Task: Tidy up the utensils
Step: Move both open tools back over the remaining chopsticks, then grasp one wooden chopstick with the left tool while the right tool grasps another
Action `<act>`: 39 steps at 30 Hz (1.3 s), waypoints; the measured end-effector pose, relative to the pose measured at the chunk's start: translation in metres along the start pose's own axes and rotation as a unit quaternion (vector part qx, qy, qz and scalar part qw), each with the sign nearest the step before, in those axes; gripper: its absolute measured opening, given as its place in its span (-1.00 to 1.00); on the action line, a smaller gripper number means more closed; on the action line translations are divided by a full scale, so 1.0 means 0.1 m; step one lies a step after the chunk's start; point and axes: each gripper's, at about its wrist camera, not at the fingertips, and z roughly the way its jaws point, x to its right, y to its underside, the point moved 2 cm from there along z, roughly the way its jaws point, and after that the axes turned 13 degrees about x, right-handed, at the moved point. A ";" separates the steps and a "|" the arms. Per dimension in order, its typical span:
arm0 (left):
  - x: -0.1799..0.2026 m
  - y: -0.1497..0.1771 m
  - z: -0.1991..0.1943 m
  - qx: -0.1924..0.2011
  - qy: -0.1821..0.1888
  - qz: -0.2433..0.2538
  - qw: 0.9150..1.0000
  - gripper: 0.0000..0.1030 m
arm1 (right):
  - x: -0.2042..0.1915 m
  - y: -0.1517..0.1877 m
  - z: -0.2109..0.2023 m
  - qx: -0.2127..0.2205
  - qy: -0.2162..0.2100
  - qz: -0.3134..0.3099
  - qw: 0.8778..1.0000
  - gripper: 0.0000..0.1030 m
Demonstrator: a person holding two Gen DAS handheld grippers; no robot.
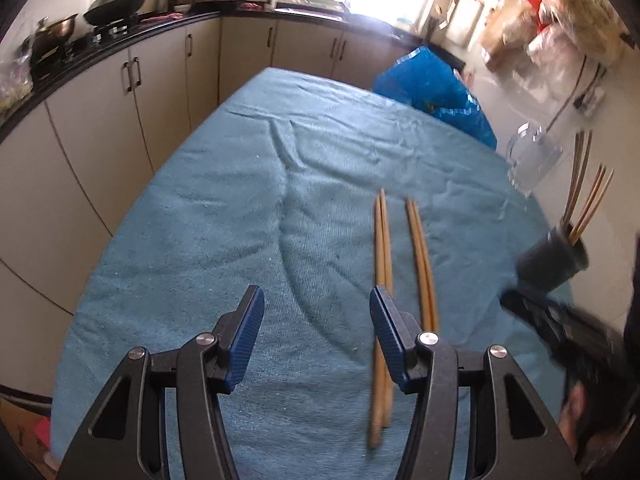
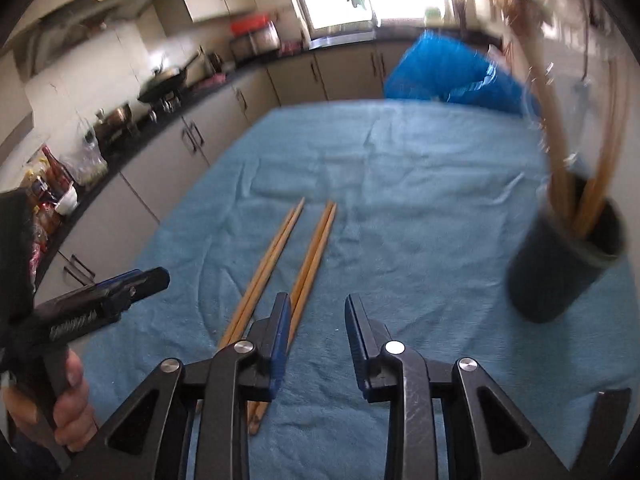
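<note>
Only the left wrist view shows a clear glass jar (image 1: pixel 534 156), while two pairs of wooden chopsticks (image 2: pixel 296 256) lie lengthwise, tips away, on the blue cloth-covered table (image 2: pixel 420 184), beneath the open, empty left gripper (image 1: pixel 316 312) and right gripper (image 2: pixel 316 320).

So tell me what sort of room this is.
Most likely a home kitchen. A wok sits on a stove along a dark counter, pale cabinets run beneath it, and a table under a blue cloth holds chopsticks beside a dark cup with more chopsticks in it.
</note>
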 end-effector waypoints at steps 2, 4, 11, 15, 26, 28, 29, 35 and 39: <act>-0.02 0.05 0.05 -0.012 -0.001 0.005 1.000 0.04 | 0.03 -0.06 0.17 -0.018 0.004 0.018 1.000 -0.46; -0.04 0.06 0.09 -0.023 0.002 0.007 1.000 0.04 | 0.10 -0.11 0.43 -0.055 -0.003 0.044 0.998 -0.66; -0.10 0.04 0.15 -0.037 -0.002 0.009 0.999 0.04 | 0.24 -0.28 0.96 -0.089 0.020 0.087 0.992 -0.77; -0.10 -0.01 0.23 -0.043 -0.009 0.011 0.999 0.04 | 0.22 -0.35 1.13 -0.104 0.011 0.105 0.989 -0.77; -0.16 -0.09 0.33 -0.055 -0.004 0.000 0.999 0.04 | 0.08 -0.38 1.29 -0.117 0.047 0.060 0.990 -0.82; -0.09 -0.18 0.42 -0.063 0.020 -0.002 0.998 0.04 | 0.01 -0.38 1.31 -0.115 0.057 0.033 0.991 -0.83; -0.07 -0.21 0.47 -0.066 0.021 -0.002 0.998 0.04 | -0.01 -0.38 1.32 -0.114 0.063 0.024 0.991 -0.87; 0.18 -0.40 0.82 -0.099 0.061 -0.004 0.993 -0.08 | 0.20 -0.31 1.16 -0.117 0.084 0.054 0.988 -0.90; 0.36 -0.48 1.08 -0.112 0.054 0.007 0.992 -0.27 | 0.40 -0.21 0.96 -0.115 0.076 0.087 0.987 -0.89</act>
